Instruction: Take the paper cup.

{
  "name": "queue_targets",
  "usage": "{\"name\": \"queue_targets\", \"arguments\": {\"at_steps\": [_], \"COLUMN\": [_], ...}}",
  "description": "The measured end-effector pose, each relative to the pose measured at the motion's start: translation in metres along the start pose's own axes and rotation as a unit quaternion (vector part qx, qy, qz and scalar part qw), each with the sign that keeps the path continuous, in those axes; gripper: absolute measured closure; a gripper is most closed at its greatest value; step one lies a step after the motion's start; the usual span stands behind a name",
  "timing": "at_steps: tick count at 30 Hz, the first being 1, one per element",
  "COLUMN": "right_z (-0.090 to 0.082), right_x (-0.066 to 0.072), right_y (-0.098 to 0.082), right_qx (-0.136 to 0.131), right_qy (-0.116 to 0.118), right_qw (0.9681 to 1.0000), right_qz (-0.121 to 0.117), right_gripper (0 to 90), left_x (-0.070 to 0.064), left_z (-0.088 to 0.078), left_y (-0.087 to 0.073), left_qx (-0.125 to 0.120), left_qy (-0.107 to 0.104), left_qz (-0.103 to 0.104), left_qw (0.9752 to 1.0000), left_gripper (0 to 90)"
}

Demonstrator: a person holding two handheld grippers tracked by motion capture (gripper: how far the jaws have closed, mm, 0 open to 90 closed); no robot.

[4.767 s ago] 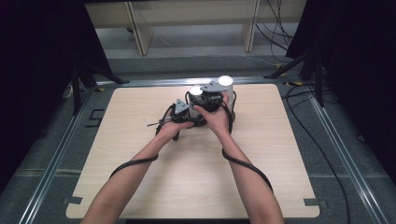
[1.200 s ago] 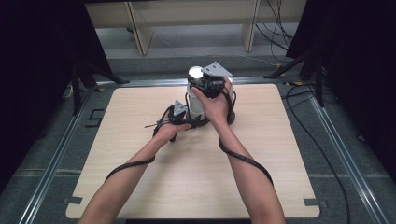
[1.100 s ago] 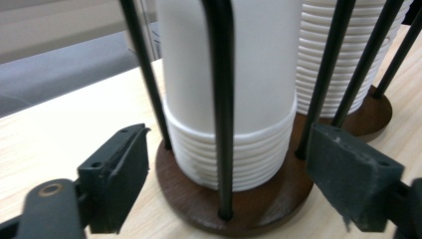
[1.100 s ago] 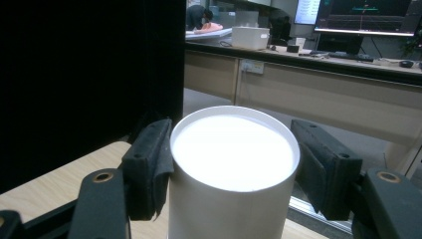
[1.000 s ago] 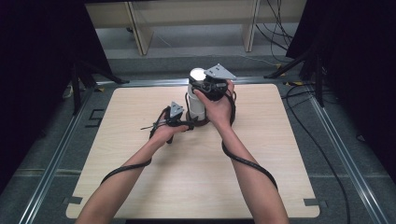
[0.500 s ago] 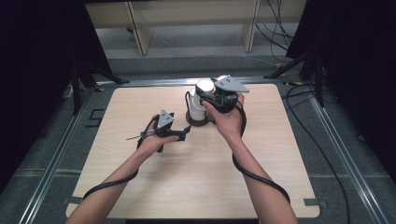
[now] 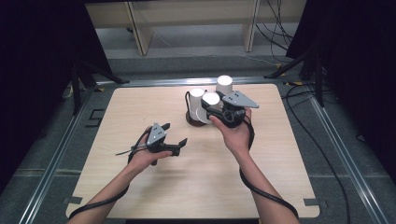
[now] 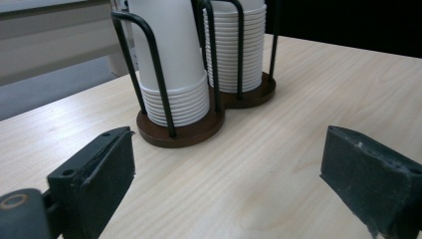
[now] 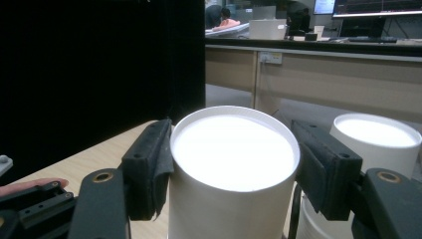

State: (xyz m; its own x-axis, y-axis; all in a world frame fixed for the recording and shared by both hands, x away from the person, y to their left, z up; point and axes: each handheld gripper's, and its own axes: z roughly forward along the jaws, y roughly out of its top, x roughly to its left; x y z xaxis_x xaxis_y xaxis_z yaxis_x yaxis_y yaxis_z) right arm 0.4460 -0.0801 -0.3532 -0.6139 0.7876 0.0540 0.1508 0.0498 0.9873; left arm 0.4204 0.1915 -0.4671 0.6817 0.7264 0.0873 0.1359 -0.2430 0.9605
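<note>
On a pale wooden surface (image 7: pixel 196 177) framed by metal rails, a person's two forearms reach in from the near edge, each hand carrying a black two-fingered gripper. Toward the far middle of the surface stands a cup holder (image 8: pixel 181 132), a dark brown double base with black wire hoops rising around two stacks of white paper cups set upside down; the nearer stack (image 8: pixel 171 59) and the farther stack (image 8: pixel 236 45) sit side by side in their own rings, as the left gripper view shows. The right gripper (image 7: pixel 212 108), held just beside the holder in the high view, has its fingers pressed against both sides of a single white cup (image 9: pixel 234 174), its round top bright under the light; in the right gripper view the two black pads (image 9: pixel 149 169) sit flush on the cup's wall, with another white cup top (image 9: pixel 375 142) just beyond to the right. The left gripper (image 7: pixel 175 137) hangs above the bare wood, well apart from the holder and nearer the person, its fingers spread wide with nothing between them; in its own view the two dark pads (image 8: pixel 94 174) frame the holder ahead. A black cable (image 7: pixel 266 196) trails from the right gripper along the forearm. Beyond the surface, grey floor and light wooden furniture legs (image 7: pixel 140 28) are visible.
</note>
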Motion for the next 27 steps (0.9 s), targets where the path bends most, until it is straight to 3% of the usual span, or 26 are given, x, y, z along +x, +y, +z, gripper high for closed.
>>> {"name": "queue_targets", "arguments": {"at_steps": [6, 7, 8, 11, 16, 18, 19, 22, 23, 24, 25, 27], "right_z": [-0.017, -0.020, -0.023, -0.032, -0.049, -0.052, -0.056, -0.062, -0.063, -0.065, -0.067, -0.073], "right_x": [0.001, 0.001, 0.000, 0.002, 0.002, 0.002, 0.002, 0.005, 0.005, 0.005, 0.004, 0.004], "right_y": [-0.015, -0.018, -0.022, -0.032, -0.045, -0.050, -0.051, -0.058, -0.060, -0.062, -0.063, -0.064], "right_qx": [0.006, 0.006, 0.001, 0.006, 0.022, 0.010, 0.016, 0.025, 0.023, 0.023, 0.017, 0.022], "right_qy": [0.004, 0.010, 0.003, 0.013, 0.001, 0.009, 0.003, 0.004, 0.006, 0.005, 0.005, -0.006], "right_qw": [0.9997, 0.9996, 0.9999, 0.9992, 0.9989, 0.9986, 0.9991, 0.9983, 0.9988, 0.9984, 0.9989, 0.9986], "right_qz": [0.021, 0.027, 0.016, 0.036, 0.041, 0.051, 0.039, 0.053, 0.044, 0.052, 0.043, 0.047], "right_gripper": [36.0, 36.0, 36.0, 36.0, 36.0, 36.0, 36.0, 36.0, 36.0, 36.0, 36.0, 36.0], "left_x": [-0.012, -0.016, -0.019, -0.023, -0.026, -0.028, -0.028, -0.029, -0.029, -0.029, -0.029, -0.029], "left_z": [-0.015, -0.022, -0.024, -0.034, -0.043, -0.046, -0.049, -0.052, -0.054, -0.054, -0.054, -0.054], "left_y": [-0.008, -0.011, -0.012, -0.016, -0.021, -0.022, -0.023, -0.025, -0.025, -0.026, -0.026, -0.026], "left_qx": [-0.003, 0.003, -0.004, -0.003, -0.009, -0.010, -0.007, -0.007, -0.003, -0.004, -0.004, -0.006], "left_qy": [-0.011, -0.007, -0.009, -0.014, -0.015, -0.017, -0.013, -0.011, -0.008, -0.008, -0.008, -0.005], "left_qz": [0.000, 0.009, 0.011, 0.004, -0.014, -0.018, -0.019, -0.018, -0.017, -0.022, -0.022, -0.021], "left_qw": [0.9999, 0.9999, 0.9999, 0.9999, 0.9998, 0.9997, 0.9997, 0.9998, 0.9998, 0.9997, 0.9997, 0.9997], "left_gripper": [7.2, 7.6, 7.8, 7.8, 7.8, 7.8, 7.8, 7.8, 7.8, 7.9, 7.9, 7.9]}}
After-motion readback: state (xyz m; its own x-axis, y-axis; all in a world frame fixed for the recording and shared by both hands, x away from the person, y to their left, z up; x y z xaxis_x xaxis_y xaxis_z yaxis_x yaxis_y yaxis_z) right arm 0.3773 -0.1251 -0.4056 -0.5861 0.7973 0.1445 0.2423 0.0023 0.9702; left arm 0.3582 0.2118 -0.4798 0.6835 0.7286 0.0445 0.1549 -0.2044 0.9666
